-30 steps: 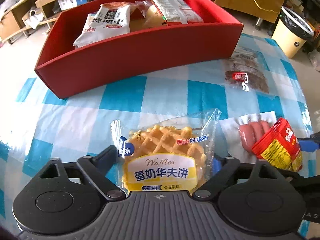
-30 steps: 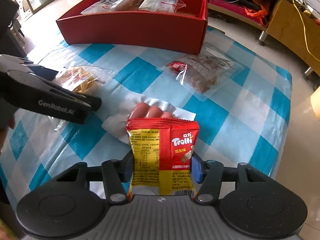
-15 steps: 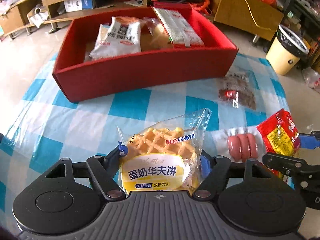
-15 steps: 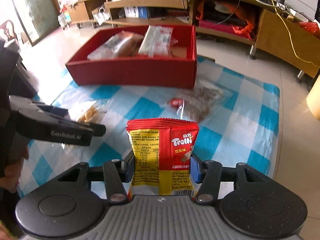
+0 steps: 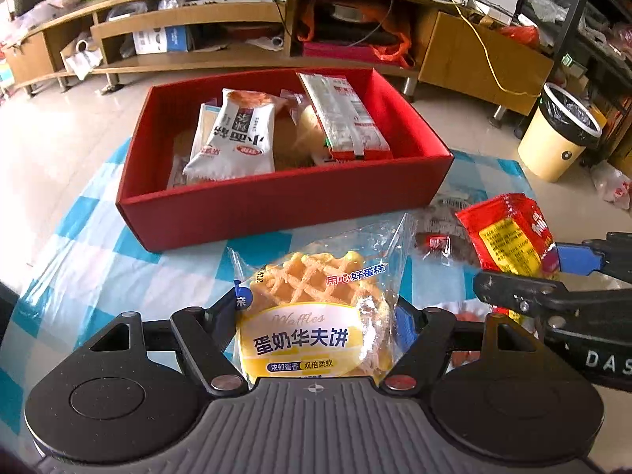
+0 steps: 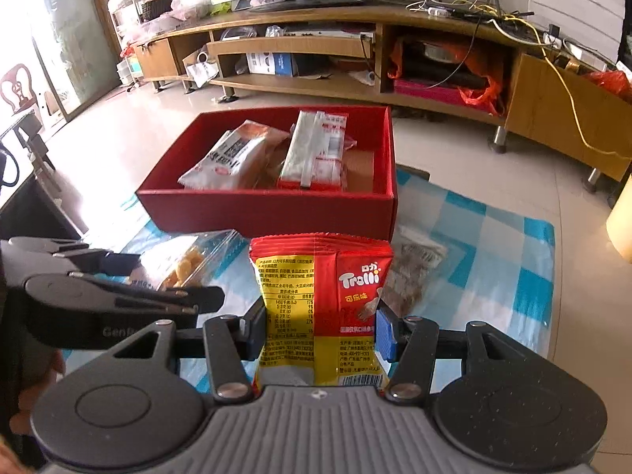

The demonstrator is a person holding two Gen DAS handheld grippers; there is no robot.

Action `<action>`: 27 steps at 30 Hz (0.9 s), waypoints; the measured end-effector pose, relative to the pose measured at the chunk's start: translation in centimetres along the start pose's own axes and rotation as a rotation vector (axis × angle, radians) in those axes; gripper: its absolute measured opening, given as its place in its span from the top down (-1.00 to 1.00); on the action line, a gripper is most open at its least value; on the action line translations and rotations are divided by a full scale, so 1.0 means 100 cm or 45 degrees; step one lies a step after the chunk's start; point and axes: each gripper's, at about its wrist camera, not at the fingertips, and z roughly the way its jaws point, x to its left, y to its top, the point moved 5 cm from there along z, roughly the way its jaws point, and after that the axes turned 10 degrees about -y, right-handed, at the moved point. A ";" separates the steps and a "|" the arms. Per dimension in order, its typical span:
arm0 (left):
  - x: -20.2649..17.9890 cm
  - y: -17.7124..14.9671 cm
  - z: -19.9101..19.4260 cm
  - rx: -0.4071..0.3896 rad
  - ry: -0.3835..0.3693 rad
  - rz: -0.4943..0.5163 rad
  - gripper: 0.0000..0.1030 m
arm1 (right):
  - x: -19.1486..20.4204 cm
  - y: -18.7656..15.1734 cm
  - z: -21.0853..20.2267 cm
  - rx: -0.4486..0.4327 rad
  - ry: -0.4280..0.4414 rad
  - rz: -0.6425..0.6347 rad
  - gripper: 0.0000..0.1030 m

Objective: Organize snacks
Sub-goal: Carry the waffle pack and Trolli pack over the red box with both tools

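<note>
Left wrist view: left hand-held gripper (image 5: 316, 312) clamped on the waffle packet (image 5: 312, 316), packet clear of the blue-checked cloth (image 5: 91, 260). Red box (image 5: 276, 205) lies straight ahead along the fingers and below, long axis crosswise to the approach, near wall facing the camera. Free floor inside looks to be front-left, beside the white bread packet (image 5: 233, 138). Right hand-held gripper (image 5: 553, 272) enters from the right edge with the red Trolli gummy bag (image 5: 509, 233).

Right wrist view: right hand-held gripper (image 6: 320, 331) closed on the Trolli gummy bag (image 6: 320, 304), bag upright. Red box (image 6: 272, 205) sits ahead and slightly left; its right corner is the nearest part. Judgement: both hands about equally near the box; each must clear the near wall before letting go.
</note>
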 end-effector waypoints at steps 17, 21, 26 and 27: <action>0.009 0.024 -0.011 -0.085 0.046 -0.017 -0.55 | -0.004 0.037 -0.002 -0.107 -0.007 0.061 -0.04; 0.013 0.033 -0.014 -0.109 0.057 -0.026 -0.55 | -0.003 0.046 -0.001 -0.124 -0.004 0.071 -0.04; 0.019 0.044 -0.014 -0.128 0.070 -0.037 -0.55 | -0.003 0.057 0.005 -0.139 0.000 0.090 -0.04; 0.019 0.046 -0.014 -0.132 0.072 -0.037 -0.55 | -0.003 0.060 0.006 -0.143 0.002 0.096 -0.04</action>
